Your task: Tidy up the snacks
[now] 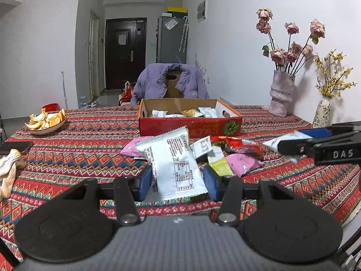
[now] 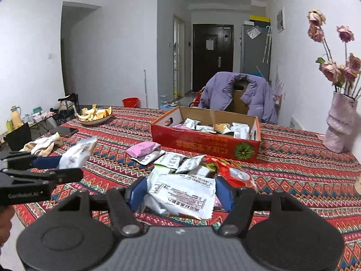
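Note:
My left gripper (image 1: 178,180) is shut on a white snack packet (image 1: 173,158), held upright above the table. My right gripper (image 2: 181,194) is shut on another white packet (image 2: 180,192), lying flat between its blue pads. Each gripper shows in the other's view: the right gripper (image 1: 291,141) at the right edge, the left gripper (image 2: 70,166) at the left edge. Beyond both lies a pile of loose snacks, with a pink packet (image 1: 241,162) and a red packet (image 2: 234,171). Further back stands the open red cardboard box (image 1: 189,128) (image 2: 203,142), with several packets inside.
A patterned cloth covers the table (image 1: 79,140). A plate of peels (image 1: 45,122) sits at the far left, with a phone (image 1: 15,146) and a glove (image 1: 9,169) nearer. Two flower vases (image 1: 282,92) stand at the right. A chair with a purple jacket (image 2: 237,90) is behind the box.

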`<action>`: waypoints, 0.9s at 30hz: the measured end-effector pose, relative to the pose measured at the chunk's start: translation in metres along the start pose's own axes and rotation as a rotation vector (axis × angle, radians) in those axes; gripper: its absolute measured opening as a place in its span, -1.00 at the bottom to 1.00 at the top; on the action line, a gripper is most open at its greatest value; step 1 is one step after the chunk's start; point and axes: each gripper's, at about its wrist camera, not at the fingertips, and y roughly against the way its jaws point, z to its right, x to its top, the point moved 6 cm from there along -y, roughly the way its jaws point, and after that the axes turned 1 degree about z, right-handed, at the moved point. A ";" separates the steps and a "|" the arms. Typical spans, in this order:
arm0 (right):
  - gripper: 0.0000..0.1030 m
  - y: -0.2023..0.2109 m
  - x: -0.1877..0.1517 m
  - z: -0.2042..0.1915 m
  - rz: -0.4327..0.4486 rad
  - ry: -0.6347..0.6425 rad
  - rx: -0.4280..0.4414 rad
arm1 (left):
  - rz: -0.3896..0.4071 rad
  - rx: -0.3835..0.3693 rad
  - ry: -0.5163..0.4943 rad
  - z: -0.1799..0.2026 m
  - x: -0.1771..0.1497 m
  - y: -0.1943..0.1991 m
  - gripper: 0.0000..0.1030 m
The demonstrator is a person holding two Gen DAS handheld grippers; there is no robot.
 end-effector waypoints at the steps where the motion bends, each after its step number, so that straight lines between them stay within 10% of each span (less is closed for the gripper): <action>1: 0.27 0.002 -0.001 0.001 0.001 0.001 -0.008 | -0.008 0.001 0.004 0.001 -0.002 0.001 -0.02; 27: 0.28 -0.030 0.009 0.048 -0.032 -0.039 -0.035 | -0.085 0.005 -0.019 0.003 0.019 -0.047 -0.02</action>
